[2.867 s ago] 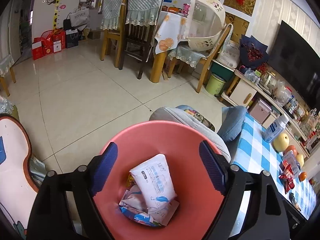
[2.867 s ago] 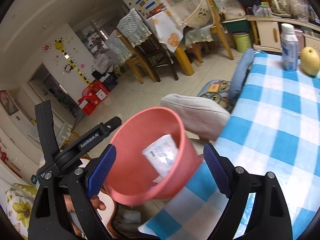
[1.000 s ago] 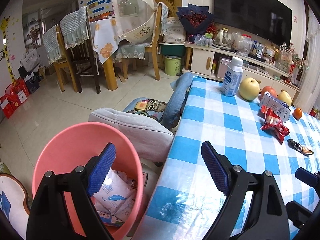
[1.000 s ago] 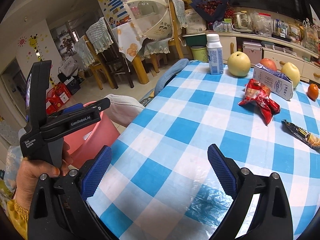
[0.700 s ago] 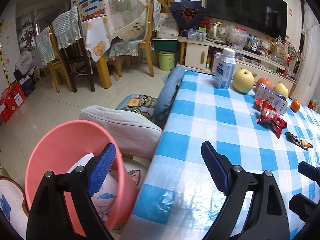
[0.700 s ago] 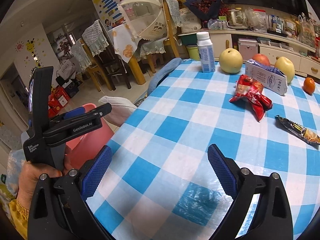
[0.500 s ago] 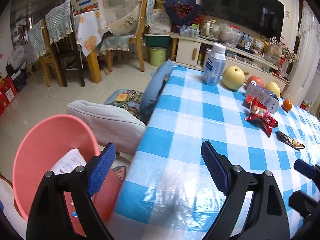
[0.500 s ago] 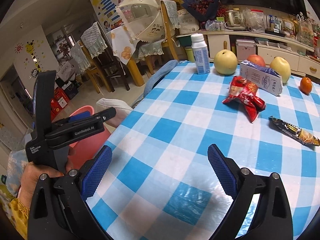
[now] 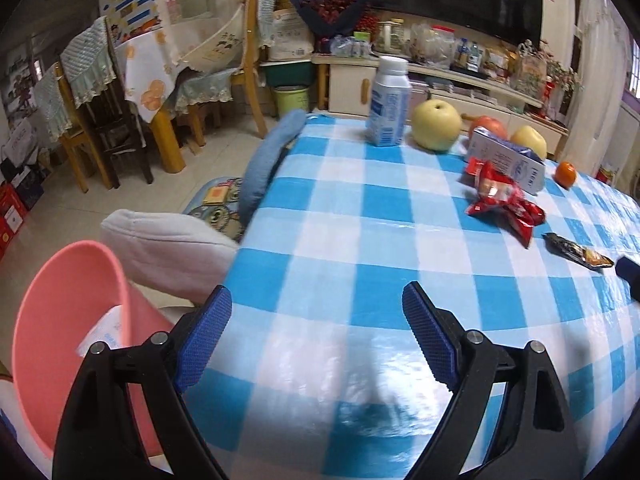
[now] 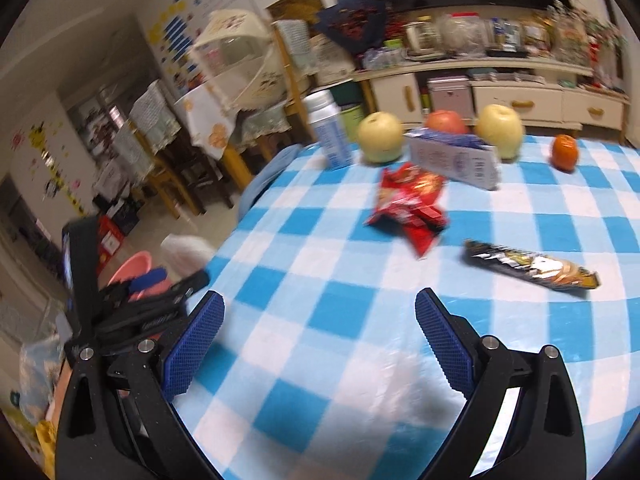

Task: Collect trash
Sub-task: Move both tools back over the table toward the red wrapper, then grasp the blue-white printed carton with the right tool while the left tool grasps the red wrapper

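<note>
Left wrist view: the left claw point(image 9: 316, 320) hangs wide open and empty over the near edge of a table point(image 9: 360, 240) laid with a blue-and-white checked cloth. A pink bin point(image 9: 68, 320) stands on the floor at lower left, just beside the table's edge, with a white packet point(image 9: 104, 330) showing inside. On the far side of the table, a red wrapper point(image 9: 506, 202) lies crumpled, and a dark bar wrapper point(image 9: 578, 255) lies flat near it to the right. Behind them stand a white bottle point(image 9: 390, 108), a yellow pear point(image 9: 436, 127), a blue-and-white carton point(image 9: 508, 158) and a small orange point(image 9: 566, 173). A grey cushion point(image 9: 168, 246) rests between bin and table.

Right wrist view, somewhat blurred: the right claw point(image 10: 320, 320) is likewise spread wide with nothing between its pads, above the checked cloth. The red wrapper point(image 10: 408, 204) sits ahead near the middle of the table; the bar wrapper point(image 10: 532, 266) lies to its right, apart from it. The left claw point(image 10: 160, 284) appears at lower left, in front of the pink bin point(image 10: 134, 266).
</note>
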A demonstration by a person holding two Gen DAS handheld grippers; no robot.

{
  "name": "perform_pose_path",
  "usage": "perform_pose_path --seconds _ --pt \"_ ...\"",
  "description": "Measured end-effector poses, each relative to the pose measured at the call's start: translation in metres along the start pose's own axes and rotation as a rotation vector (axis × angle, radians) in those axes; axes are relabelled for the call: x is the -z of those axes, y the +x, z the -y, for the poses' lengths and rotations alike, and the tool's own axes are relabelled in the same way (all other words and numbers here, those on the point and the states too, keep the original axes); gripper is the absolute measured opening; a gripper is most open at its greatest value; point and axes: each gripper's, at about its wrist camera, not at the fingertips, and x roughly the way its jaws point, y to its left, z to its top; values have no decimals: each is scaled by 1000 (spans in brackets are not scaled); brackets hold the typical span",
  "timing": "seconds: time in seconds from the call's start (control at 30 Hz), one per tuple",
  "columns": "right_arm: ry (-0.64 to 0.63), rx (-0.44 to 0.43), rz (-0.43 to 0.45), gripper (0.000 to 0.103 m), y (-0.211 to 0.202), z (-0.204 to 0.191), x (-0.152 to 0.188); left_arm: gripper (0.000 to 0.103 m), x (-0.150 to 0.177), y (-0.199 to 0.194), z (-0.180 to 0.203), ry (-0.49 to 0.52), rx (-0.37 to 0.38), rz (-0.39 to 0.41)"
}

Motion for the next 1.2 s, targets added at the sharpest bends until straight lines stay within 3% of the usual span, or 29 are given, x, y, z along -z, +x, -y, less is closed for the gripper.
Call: perform_pose_path --seconds 0.17,0.33,0.37,0.4,0.43,0.57,0.73,0.97,1.03,1.1,1.2 --pt "43 76 37 95 -3 46 -24 88 -2 7 19 13 47 -7" --pt "-55 191 72 95 11 72 -61 88 -5 16 35 2 126 -12" --pt "-78 205 74 94 17 76 -68 88 -5 18 37 -5 138 -15" --pt "-117 229 72 85 24 77 -77 88 -5 20 39 -16 155 -20" --pt "-151 250 64 78 32 78 -85 88 -6 22 41 -24 168 -22" --pt "-276 327 4 77 74 84 -111 88 -7 30 51 -35 194 -33" --pt "-406 395 -100 68 126 95 -122 88 -7 36 62 -9 203 -40" --pt "-477 369 -212 67 169 112 -134 88 -5 40 68 19 235 -48" --pt "-487 330 -231 44 174 113 -133 88 -4 42 70 25 233 -53" --pt "-490 294 -262 35 179 114 -130 88 -4 43 70 20 238 -57" --pt "-538 280 -268 32 181 104 -120 88 -3 44 70 10 254 -62"
